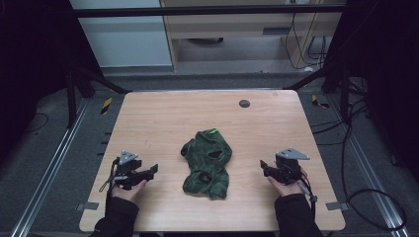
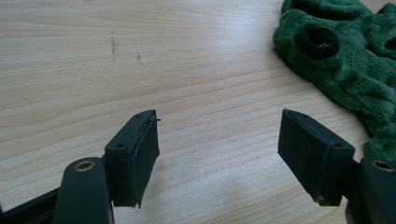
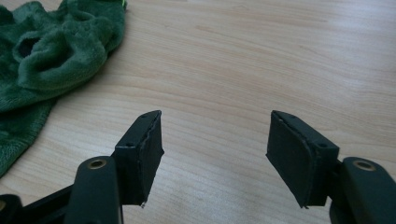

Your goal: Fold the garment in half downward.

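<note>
Centrally, green garment (image 1: 206,164) between left gripper (image 1: 154,169), right gripper (image 1: 263,164); both agape.

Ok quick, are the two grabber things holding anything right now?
Left gripper: open, holding nothing, over bare table beside the green fleece garment.
Right gripper: open, holding nothing, also beside the garment.

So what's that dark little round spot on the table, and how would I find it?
Start at the light wooden table and look to its far edge, beyond the crumpled green fleece garment in the middle. There, slightly right of centre, sits a small dark round disc, flat on the wood. It is the one round, flat thing there, well apart from the garment.
</note>
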